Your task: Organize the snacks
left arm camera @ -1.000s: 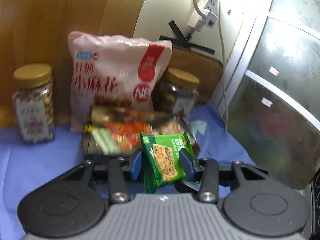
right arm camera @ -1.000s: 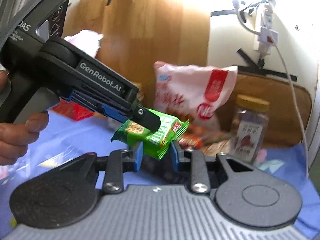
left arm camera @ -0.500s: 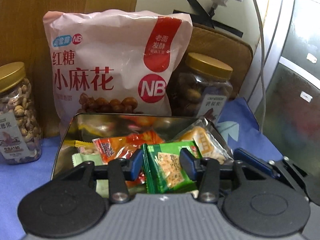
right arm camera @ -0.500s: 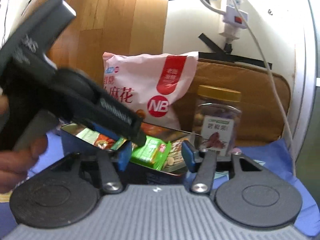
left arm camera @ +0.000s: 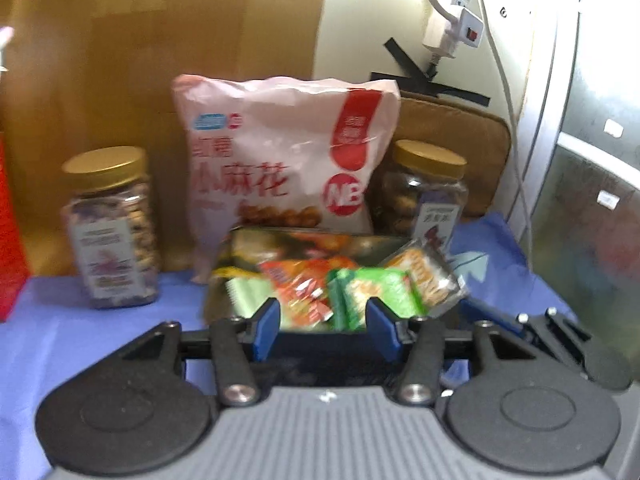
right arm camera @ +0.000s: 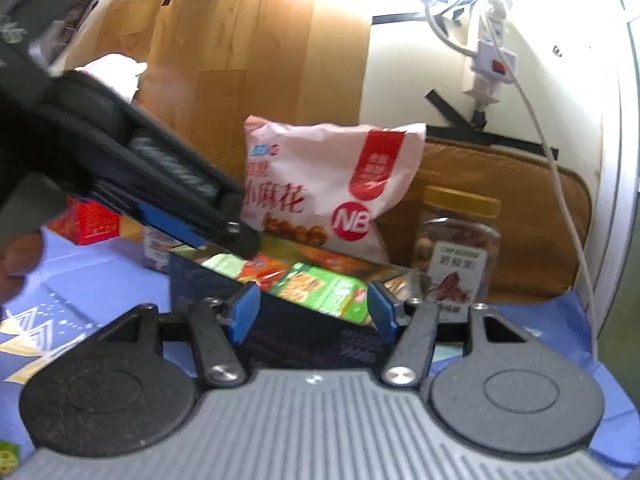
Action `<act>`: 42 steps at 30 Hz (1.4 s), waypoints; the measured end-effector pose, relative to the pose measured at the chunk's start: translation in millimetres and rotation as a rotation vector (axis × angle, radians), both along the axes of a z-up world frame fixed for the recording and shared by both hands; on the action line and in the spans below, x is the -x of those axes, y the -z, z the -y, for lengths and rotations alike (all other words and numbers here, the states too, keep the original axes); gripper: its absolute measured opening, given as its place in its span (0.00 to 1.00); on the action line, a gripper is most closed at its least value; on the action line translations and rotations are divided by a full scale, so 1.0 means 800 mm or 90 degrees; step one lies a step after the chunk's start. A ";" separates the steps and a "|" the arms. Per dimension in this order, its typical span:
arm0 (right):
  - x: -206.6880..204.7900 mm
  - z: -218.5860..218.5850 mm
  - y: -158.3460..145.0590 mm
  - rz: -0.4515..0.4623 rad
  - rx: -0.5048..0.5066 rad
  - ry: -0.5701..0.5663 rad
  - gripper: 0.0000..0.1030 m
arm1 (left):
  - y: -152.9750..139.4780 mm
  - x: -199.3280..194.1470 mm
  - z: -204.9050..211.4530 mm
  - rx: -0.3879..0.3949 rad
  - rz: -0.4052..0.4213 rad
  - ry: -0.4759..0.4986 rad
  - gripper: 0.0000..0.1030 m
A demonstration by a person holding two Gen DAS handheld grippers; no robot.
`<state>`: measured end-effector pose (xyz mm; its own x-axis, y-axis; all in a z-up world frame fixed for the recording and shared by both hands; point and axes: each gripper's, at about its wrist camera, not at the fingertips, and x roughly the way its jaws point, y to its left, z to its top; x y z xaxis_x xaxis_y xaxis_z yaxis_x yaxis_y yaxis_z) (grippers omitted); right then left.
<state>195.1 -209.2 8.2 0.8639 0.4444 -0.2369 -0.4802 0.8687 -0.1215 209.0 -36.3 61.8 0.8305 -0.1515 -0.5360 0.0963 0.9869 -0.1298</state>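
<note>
A green cracker packet (left arm camera: 376,294) lies in the open tin (left arm camera: 308,342) among orange and other snack packets; it shows in the right wrist view too, green packet (right arm camera: 320,290) inside the tin (right arm camera: 204,280). My left gripper (left arm camera: 324,330) sits just short of the tin's front wall, its jaws opening, with nothing pressed between the pads. It reaches in from the upper left as the left gripper (right arm camera: 238,238) over the tin's near corner. My right gripper (right arm camera: 314,316) hovers at the tin's front edge, jaws opening and empty.
A pink snack bag (left arm camera: 288,160) stands behind the tin, flanked by two gold-lidded jars (left arm camera: 110,228) (left arm camera: 424,188). A red box (right arm camera: 92,220) lies at the left. A brown cushion (right arm camera: 500,208) and a hanging power strip with cable (right arm camera: 492,64) are behind. Blue cloth covers the table.
The left gripper carried the green packet over the tin, let it go inside and drew back. The right gripper's jaws widened from beside the packet and now frame the tin's edge.
</note>
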 end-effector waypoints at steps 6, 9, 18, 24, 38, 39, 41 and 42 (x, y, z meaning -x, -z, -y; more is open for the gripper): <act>0.018 0.004 0.001 -0.064 -0.024 -0.003 0.63 | 0.020 0.040 -0.010 -0.076 -0.039 -0.057 0.47; 0.032 0.010 0.005 -0.091 -0.037 0.012 0.63 | 0.035 0.052 -0.017 -0.071 -0.065 -0.066 0.47; 0.084 0.023 0.016 -0.148 -0.111 0.058 0.64 | 0.062 0.082 -0.023 -0.076 -0.097 -0.076 0.49; 0.094 0.011 0.027 -0.185 -0.107 0.043 0.64 | 0.064 0.099 -0.031 -0.088 -0.094 -0.086 0.50; 0.111 0.017 0.028 -0.168 -0.141 0.088 0.64 | 0.072 0.119 -0.040 -0.102 -0.074 -0.093 0.51; 0.113 0.018 0.027 -0.165 -0.145 0.093 0.64 | 0.072 0.121 -0.039 -0.105 -0.069 -0.093 0.51; 0.116 0.019 0.026 -0.158 -0.152 0.103 0.64 | 0.071 0.124 -0.039 -0.107 -0.060 -0.092 0.53; 0.117 0.019 0.026 -0.154 -0.155 0.109 0.64 | 0.071 0.125 -0.040 -0.107 -0.056 -0.092 0.53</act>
